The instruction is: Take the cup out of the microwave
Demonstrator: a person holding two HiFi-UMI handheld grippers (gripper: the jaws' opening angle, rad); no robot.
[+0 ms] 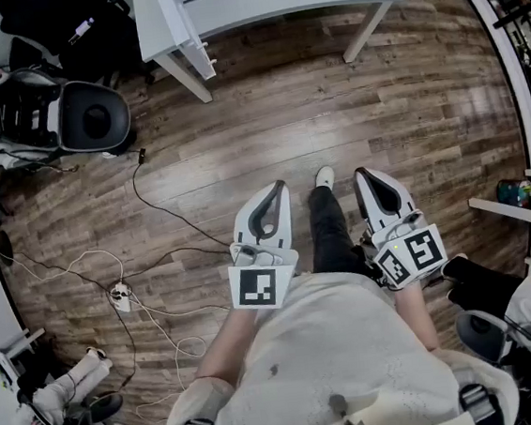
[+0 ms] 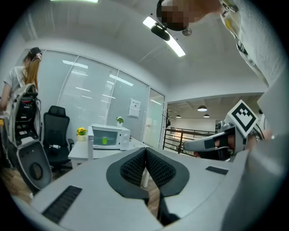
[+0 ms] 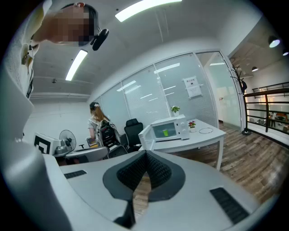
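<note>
Far across the room, on the bench (image 3: 205, 135), inside the open-doored microwave (image 3: 180, 128) — green cup (image 3: 165, 132), not yet reached. Both pinched together, empty — left claw (image 2: 145, 151), right claw (image 3: 145, 154). Remaining: approach, grip, withdraw.

**Cup inside the microwave**

The cup (image 3: 165, 132) sits inside the microwave (image 3: 174, 128) on the table (image 3: 205, 135), with a potted plant (image 3: 175, 109) on top. An office chair (image 3: 133, 131) stands left of the table. The left gripper (image 1: 275, 196) and right gripper (image 1: 367, 177) are side by side, well apart from it.

Two claws (image 1: 277, 191) (image 1: 364, 176), one microwave (image 3: 181, 127), one green cup (image 3: 165, 132), one table (image 3: 204, 136).
</note>
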